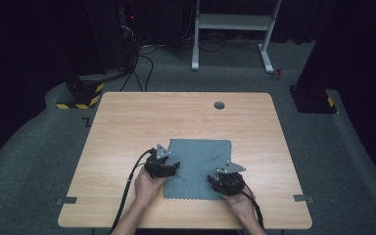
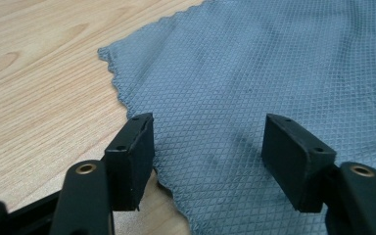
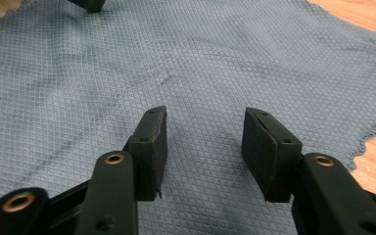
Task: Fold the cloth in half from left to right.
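Note:
A grey-blue cloth (image 1: 198,166) with a diamond weave and scalloped edges lies flat on the wooden table (image 1: 127,127). My left gripper (image 1: 169,169) sits at the cloth's left edge, jaws open and low over the fabric (image 2: 254,88), holding nothing (image 2: 208,156). My right gripper (image 1: 215,180) is over the cloth's near right part, jaws open above the weave (image 3: 176,63) with nothing between them (image 3: 203,147). A tip of the other gripper (image 3: 90,5) shows at the top of the right gripper view.
A round cable hole (image 1: 219,105) sits near the table's far edge. Two tape strips (image 1: 66,200) (image 1: 302,198) mark the near corners. Bare wood surrounds the cloth. A white desk frame (image 1: 232,29) stands on the carpet beyond.

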A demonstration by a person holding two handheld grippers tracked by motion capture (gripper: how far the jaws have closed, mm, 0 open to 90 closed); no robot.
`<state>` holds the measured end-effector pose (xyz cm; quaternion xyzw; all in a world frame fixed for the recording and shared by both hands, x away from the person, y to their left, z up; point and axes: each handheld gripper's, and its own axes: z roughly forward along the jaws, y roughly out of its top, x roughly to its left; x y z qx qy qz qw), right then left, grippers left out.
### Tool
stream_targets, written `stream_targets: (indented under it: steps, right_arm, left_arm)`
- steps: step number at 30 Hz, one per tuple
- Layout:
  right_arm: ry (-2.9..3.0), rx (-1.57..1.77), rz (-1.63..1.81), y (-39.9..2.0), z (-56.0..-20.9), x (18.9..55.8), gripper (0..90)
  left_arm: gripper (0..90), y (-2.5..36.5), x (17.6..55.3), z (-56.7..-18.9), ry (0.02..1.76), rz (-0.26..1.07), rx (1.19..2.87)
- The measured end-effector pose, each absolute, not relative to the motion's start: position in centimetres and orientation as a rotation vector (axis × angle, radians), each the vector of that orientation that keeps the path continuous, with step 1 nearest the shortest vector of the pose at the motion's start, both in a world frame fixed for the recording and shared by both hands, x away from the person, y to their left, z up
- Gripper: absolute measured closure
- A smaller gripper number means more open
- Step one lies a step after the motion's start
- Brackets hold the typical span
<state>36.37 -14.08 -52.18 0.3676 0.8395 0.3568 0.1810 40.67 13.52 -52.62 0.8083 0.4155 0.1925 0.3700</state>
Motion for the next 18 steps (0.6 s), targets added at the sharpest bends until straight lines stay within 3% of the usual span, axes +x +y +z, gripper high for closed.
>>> stream_targets:
  steps: [12,18]
  right_arm:
    - [2.428,0.934,1.12,-10.4,-51.3,35.1,55.8]
    - [2.5,0.863,1.141,-7.9,-51.7,34.4,59.4]
  left_arm:
    - [32.5,13.6,40.7,-52.6,1.054,0.486,2.082]
    - [36.6,13.8,40.7,-52.6,1.077,0.482,2.061]
